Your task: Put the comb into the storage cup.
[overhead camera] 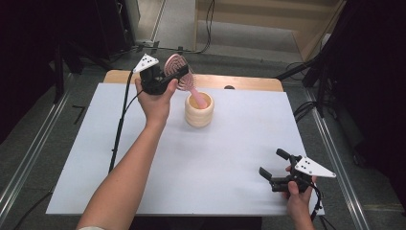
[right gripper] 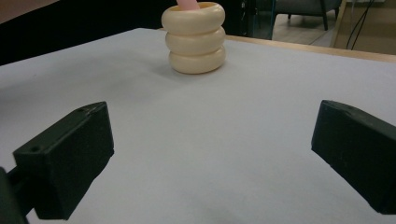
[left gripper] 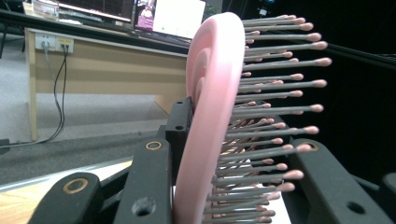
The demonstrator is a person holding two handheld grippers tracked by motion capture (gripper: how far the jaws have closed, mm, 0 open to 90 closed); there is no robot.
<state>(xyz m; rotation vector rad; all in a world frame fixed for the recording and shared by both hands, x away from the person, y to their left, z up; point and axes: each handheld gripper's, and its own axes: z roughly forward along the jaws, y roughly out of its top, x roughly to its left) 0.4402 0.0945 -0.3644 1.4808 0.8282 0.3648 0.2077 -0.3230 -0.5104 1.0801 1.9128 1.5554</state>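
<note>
At the upper left of the high view, my left gripper (overhead camera: pixel 178 73) clamps the round head of the pink plastic hairbrush (overhead camera: pixel 178 72), its handle slanting down into the cream ribbed cup (overhead camera: pixel 199 111) at the frame's centre. In the left gripper view the brush head stands edge-on between my jaws, bristles pointing right. At the lower right, my right gripper (overhead camera: pixel 273 164) hangs spread and empty over the white table sheet (overhead camera: pixel 215 163), well apart from the cup.

The lower end of the pink hairbrush (overhead camera: pixel 181 73) handle is hidden inside the cream ribbed holder (overhead camera: pixel 199 111). In the left gripper view, the brush head's lower part is cut off by the bottom edge. The bench's (overhead camera: pixel 191 158) far wooden edge is partly hidden behind the left gripper (overhead camera: pixel 167 76).
</note>
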